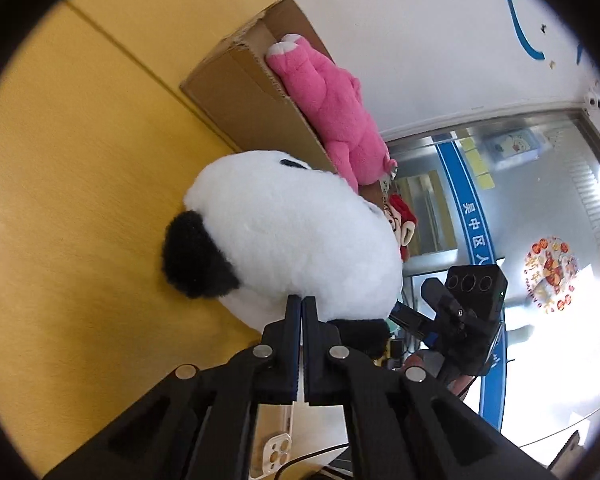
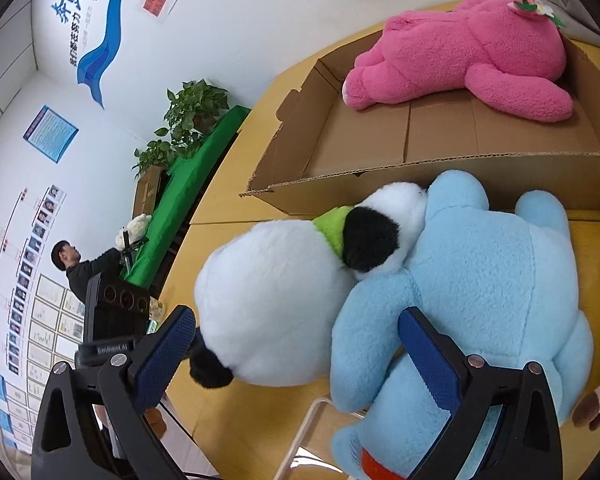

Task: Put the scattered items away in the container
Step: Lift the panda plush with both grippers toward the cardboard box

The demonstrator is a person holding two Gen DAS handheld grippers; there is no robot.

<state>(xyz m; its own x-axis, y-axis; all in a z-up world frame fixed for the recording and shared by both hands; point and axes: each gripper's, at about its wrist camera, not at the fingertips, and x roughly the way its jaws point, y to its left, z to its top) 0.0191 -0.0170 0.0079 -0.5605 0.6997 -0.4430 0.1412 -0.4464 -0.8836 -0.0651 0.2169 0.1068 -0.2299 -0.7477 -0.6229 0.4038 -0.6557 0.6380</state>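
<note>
1. The panda toy (image 2: 268,300) lies on the yellow counter (image 1: 80,200), just outside the near wall of the cardboard box (image 2: 420,140), its head against that wall.
2. The blue toy (image 2: 480,300) lies beside the panda and touches it, one blue arm over the panda's black ear; its head also rests against the box's near wall.
3. The pink toy (image 2: 460,52) already lies inside the box, along the far wall, with most of the box floor bare in front of it.
4. The left claw (image 1: 301,304) has its fingers pressed together with no gap, the tips right at the panda's white fur; whether any fur is pinched between them cannot be told.
5. The right claw (image 2: 296,340) stands wide open and holds nothing. One blue pad sits at the panda's rear by the black foot, the other over the blue toy's body, so both toys lie partly between the fingers.
6. The box's near wall stands between the two loose toys and the box floor.
7. A red toy (image 1: 404,224) shows past the panda, at the box's end in the left view.
8. Beyond the counter's far edge are a green-covered table (image 2: 188,208), potted plants (image 2: 188,116), and a person in dark clothes (image 2: 80,268) holding a cream toy.
9. A white phone (image 1: 276,452) lies under the left claw.
</note>
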